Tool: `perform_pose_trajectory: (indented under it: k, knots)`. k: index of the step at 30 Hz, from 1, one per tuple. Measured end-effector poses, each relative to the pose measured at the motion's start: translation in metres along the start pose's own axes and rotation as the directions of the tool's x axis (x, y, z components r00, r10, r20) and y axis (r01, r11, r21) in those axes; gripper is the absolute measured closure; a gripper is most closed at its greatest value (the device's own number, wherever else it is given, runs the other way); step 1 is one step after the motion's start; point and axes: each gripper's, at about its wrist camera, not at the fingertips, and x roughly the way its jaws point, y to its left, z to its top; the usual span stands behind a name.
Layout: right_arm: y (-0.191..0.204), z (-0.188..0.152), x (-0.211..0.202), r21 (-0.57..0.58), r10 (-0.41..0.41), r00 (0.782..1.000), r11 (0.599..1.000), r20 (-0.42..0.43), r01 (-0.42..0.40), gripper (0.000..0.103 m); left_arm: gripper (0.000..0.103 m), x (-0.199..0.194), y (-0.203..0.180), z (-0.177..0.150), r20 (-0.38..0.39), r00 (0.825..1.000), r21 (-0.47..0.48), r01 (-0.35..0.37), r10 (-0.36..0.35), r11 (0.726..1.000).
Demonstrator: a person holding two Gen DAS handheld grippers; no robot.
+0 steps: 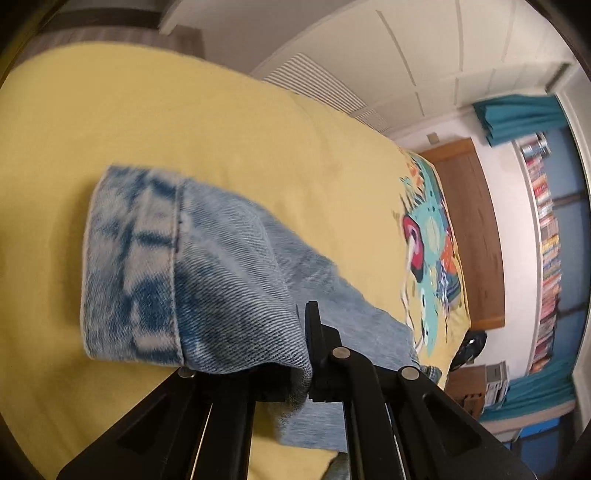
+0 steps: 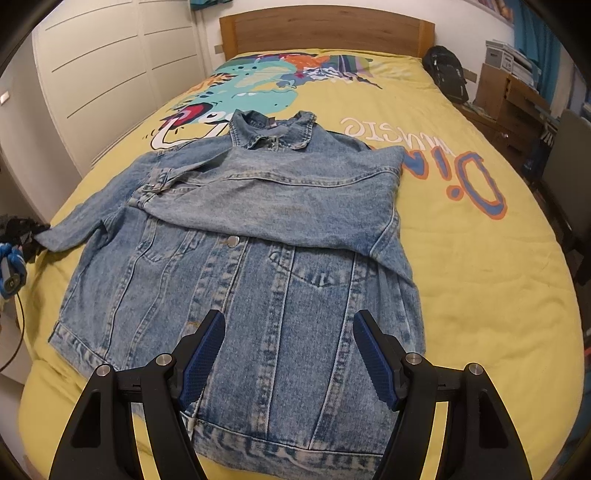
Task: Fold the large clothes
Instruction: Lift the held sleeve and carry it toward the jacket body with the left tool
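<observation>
A light blue denim jacket (image 2: 258,236) lies front up on the yellow bed cover (image 2: 480,258), collar toward the headboard. Its right-hand sleeve is folded across the chest. Its left-hand sleeve stretches out to the bed's left edge, where my left gripper (image 2: 22,236) holds the cuff. In the left wrist view that gripper (image 1: 291,373) is shut on the sleeve cuff (image 1: 147,266), lifted above the cover. My right gripper (image 2: 288,354) is open with blue pads (image 2: 203,362), hovering over the jacket's lower hem and empty.
A wooden headboard (image 2: 325,29) stands at the far end. White wardrobe doors (image 2: 103,62) run along the left. A black backpack (image 2: 447,74), cardboard boxes (image 2: 509,92) and a dark chair (image 2: 569,177) stand on the right. Bookshelves (image 1: 546,221) line a wall.
</observation>
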Motion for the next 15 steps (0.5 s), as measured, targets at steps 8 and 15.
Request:
perform_pose_trajectory:
  k: [8, 15]
  knots:
    - [-0.014, -0.005, 0.001, 0.037, 0.020, 1.000, 0.999, 0.006, -0.020, 0.030, 0.099, 0.008, -0.071, -0.023, -0.027, 0.999, 0.122, 0.041, -0.038, 0.992]
    - [-0.037, -0.010, -0.001, 0.098, 0.026, 0.999, 0.995, 0.020, -0.028, 0.030, 0.099, 0.032, -0.153, -0.054, -0.073, 0.994, 0.237, 0.098, -0.083, 0.966]
